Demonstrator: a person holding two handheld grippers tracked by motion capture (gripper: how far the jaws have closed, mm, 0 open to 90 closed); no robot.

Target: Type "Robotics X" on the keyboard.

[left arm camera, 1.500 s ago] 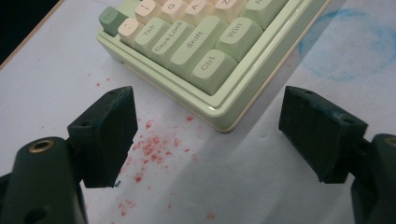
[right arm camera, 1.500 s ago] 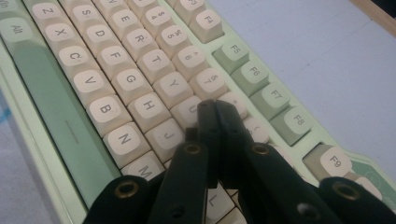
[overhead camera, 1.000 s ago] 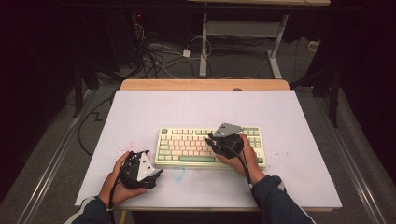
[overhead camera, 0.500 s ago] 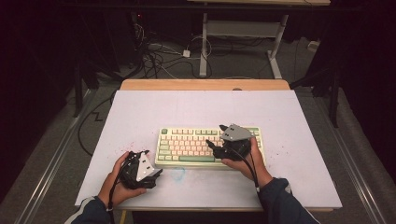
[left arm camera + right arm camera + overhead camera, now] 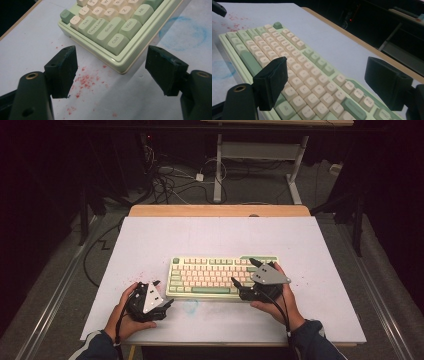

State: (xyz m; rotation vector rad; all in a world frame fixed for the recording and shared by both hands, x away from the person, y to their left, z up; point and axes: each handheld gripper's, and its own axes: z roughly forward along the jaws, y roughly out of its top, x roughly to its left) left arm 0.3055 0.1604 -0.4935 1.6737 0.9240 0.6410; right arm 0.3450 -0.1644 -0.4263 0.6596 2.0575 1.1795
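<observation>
A pale green keyboard [image 5: 210, 276] with cream and green keys lies mid-table. My left gripper [image 5: 164, 292] rests on the table at the keyboard's near left corner [image 5: 120, 65]. In the left gripper view that corner sits ahead of the left gripper [image 5: 111, 65], whose jaws have just been closing a little but stand wide, and the pads [image 5: 63, 70] touch nothing. My right gripper [image 5: 242, 271] hovers over the keyboard's right end. Its jaws have just been opening, and nothing is between them above the keys [image 5: 312, 82] in the right gripper view [image 5: 325, 67].
The keyboard sits on a white table surface [image 5: 210, 237] with a wooden strip [image 5: 220, 210] at the far edge. Red specks [image 5: 85, 80] and a faint blue ring [image 5: 183, 32] mark the surface near the left gripper. Cables [image 5: 170, 180] and a desk frame [image 5: 260, 155] stand beyond.
The right hand has slid to the right along the keyboard, and its jaws have gone from nearly shut to wide apart. The left hand has stayed put.
</observation>
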